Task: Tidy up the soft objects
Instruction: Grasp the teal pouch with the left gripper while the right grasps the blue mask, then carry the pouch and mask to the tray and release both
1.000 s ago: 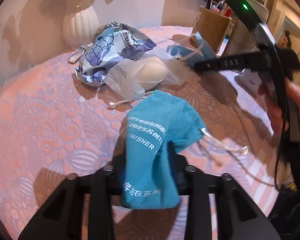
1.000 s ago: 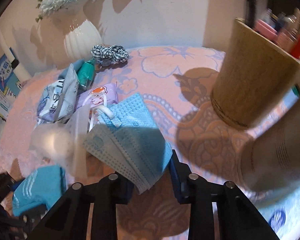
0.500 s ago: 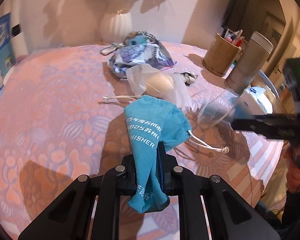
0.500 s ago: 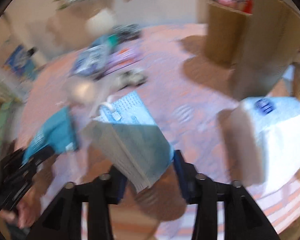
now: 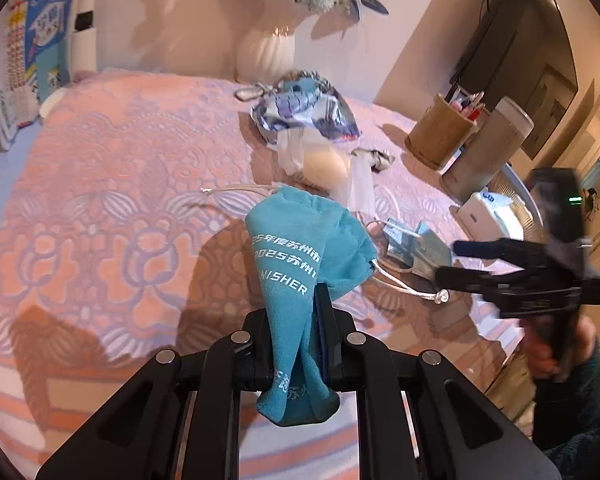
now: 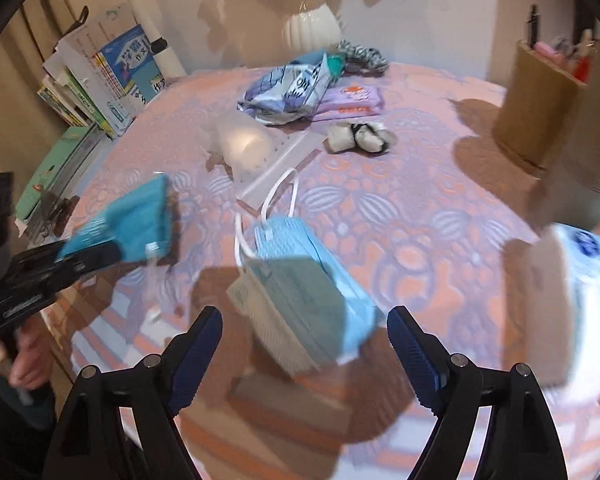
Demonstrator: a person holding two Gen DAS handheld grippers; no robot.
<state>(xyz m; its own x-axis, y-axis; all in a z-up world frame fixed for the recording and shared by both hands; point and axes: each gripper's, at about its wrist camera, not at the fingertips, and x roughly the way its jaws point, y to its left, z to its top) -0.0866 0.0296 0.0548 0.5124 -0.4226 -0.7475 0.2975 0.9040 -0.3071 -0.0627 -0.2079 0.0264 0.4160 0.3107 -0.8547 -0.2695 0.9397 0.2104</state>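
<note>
Over the pink patterned table (image 5: 100,168), seen from the left wrist, the left claw (image 5: 300,320) is clamped tight on a teal drawstring pouch (image 5: 304,256), held up above the cloth. Beyond it lie a blue-white packet (image 5: 304,112) and a white vase (image 5: 265,54).

From the right wrist, the right claw (image 6: 304,336) is spread wide with nothing between its fingers; a stack of blue face masks (image 6: 304,280) lies on the table just ahead.

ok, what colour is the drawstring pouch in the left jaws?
Teal with white printed lettering; the soft fabric drawstring pouch shows best in the left wrist view.
</note>
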